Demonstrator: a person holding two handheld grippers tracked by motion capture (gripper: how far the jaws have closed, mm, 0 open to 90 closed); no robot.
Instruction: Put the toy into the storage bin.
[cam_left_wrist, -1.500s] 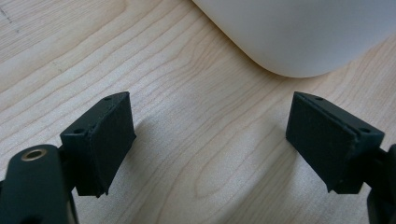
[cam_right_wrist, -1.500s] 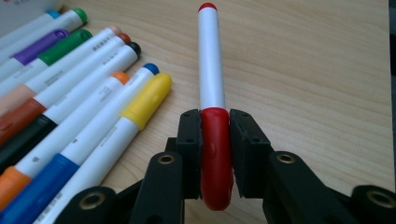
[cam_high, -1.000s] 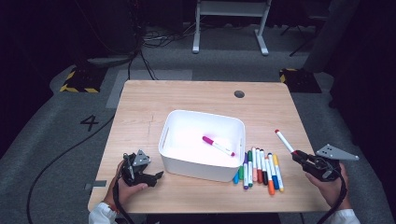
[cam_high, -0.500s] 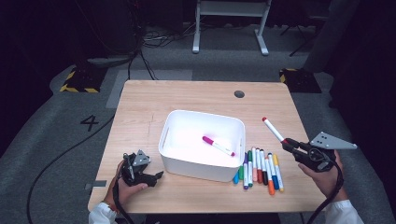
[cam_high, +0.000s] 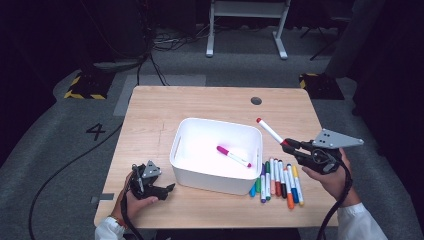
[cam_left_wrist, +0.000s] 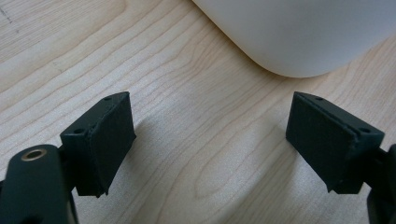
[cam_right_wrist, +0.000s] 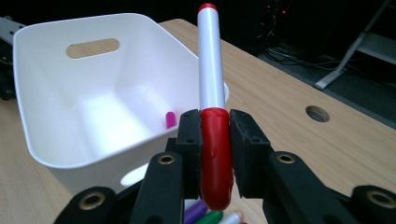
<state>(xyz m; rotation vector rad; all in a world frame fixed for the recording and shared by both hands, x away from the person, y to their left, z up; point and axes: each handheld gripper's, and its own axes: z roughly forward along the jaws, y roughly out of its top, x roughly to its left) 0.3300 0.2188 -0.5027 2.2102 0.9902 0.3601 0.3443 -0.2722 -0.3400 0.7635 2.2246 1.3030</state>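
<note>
Your right tongs (cam_right_wrist: 215, 154) grip the red marker (cam_right_wrist: 212, 88) by its cap, mid-carry toward the white bin (cam_high: 190, 160). Next, bring it over the bin and release. Your left tongs (cam_left_wrist: 210, 140) rest open on the worktop (cam_high: 150, 115).

red-capped marker (cam_right_wrist: 212, 116), white bin (cam_high: 200, 170), pink marker (cam_high: 233, 156).

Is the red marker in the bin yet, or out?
Out. The right gripper is shut on the red marker, holding it in the air beside the white bin, where a pink marker lies.
</note>
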